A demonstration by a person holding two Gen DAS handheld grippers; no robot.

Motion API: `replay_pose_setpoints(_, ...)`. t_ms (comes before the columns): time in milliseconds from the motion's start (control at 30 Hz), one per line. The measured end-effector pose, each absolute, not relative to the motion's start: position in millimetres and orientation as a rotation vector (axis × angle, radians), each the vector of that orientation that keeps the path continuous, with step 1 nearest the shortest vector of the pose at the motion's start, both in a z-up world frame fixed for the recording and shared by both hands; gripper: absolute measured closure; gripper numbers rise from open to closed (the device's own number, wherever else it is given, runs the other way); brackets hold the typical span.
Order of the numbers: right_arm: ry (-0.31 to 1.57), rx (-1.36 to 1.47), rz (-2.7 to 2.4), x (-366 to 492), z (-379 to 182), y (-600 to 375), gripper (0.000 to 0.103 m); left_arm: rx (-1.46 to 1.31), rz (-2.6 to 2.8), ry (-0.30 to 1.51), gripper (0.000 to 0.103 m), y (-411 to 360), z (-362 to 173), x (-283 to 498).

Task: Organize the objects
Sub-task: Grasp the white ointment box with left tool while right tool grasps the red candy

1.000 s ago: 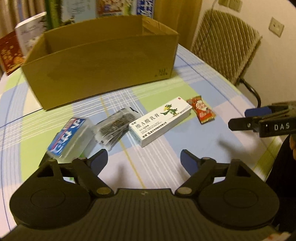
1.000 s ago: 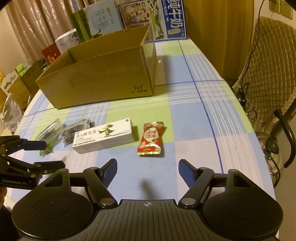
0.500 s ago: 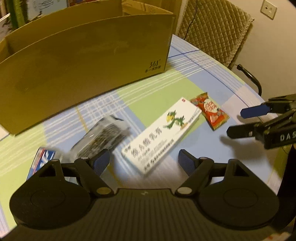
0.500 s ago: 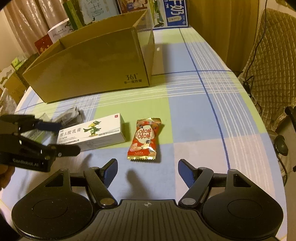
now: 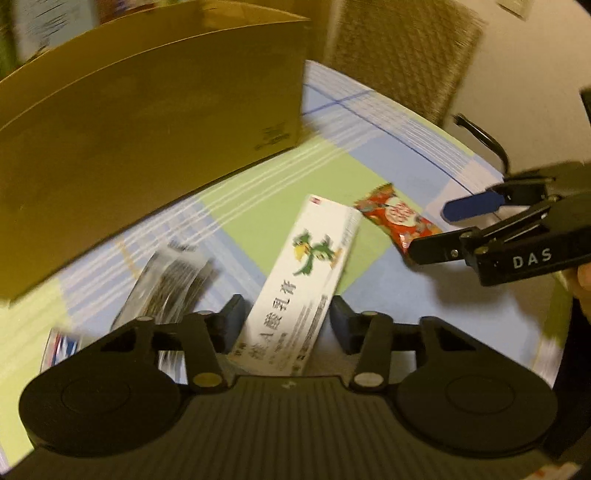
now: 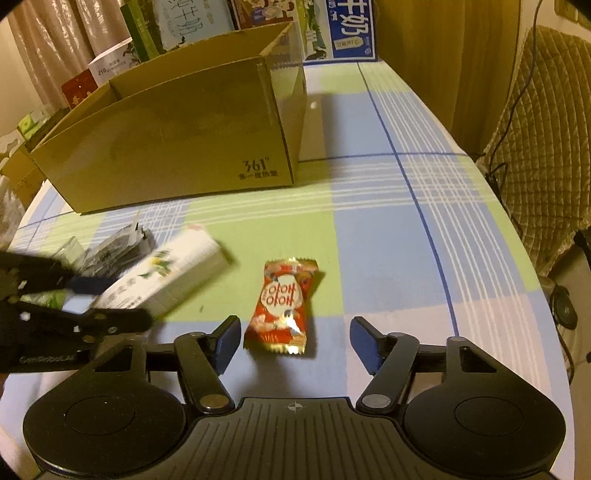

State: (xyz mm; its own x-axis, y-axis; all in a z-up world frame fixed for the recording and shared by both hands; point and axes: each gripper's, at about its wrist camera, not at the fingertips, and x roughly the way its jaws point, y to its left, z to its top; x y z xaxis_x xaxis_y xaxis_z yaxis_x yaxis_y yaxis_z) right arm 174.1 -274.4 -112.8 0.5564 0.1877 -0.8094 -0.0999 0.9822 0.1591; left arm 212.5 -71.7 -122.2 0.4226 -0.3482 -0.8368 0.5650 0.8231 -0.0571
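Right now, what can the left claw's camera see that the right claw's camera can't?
Only the left view shows the blue packet at its left edge. Only the right view shows the inside of the cardboard box and the cartons behind it. Both show the white medicine box between the left claw's fingers, the red candy and the checked tablecloth.

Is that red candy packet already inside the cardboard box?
No, the red candy packet lies on the tablecloth, in front of the cardboard box.
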Motion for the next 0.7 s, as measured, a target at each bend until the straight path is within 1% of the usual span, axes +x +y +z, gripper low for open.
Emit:
replay_pose_setpoints(33,0.961,0.093,0.171,175.7,-113.6,-272.0,0.044,0.22,-0.533,0.989,0.068,-68.4,-122.5,210.5)
replay_pose_setpoints(67,0.959,0.087,0.174,177.3,-114.7,-269.3,0.047,0.187,-0.473,1.004,0.07,-64.7,-122.8,206.1)
replay_pose_setpoints(200,0.945,0.035,0.187,184.6,-119.9,-256.2,0.052,0.146,-0.403,1.008,0.07,-60.7,-122.9,184.2)
replay_pose_setpoints(300,0.932,-0.027,0.185,188.0,-122.8,-246.4,0.062,0.128,-0.387,1.002,0.07,-59.9,-122.9,178.2)
replay_pose_setpoints(367,0.927,-0.068,0.178,188.1,-123.9,-241.7,0.073,0.124,-0.381,1.001,0.07,-61.1,-124.0,179.3)
replay_pose_setpoints(500,0.928,-0.084,0.189,180.8,-124.6,-240.0,0.074,0.141,-0.386,0.989,0.07,-65.4,-121.1,184.3)
replay_pose_setpoints(600,0.927,-0.077,0.191,174.5,-124.8,-239.7,0.074,0.147,-0.391,0.98,0.066,-70.0,-121.5,191.6)
replay_pose_setpoints(700,0.928,-0.058,0.194,168.9,-124.2,-240.3,0.075,0.162,-0.391,0.975,0.066,-76.1,-124.1,196.7)
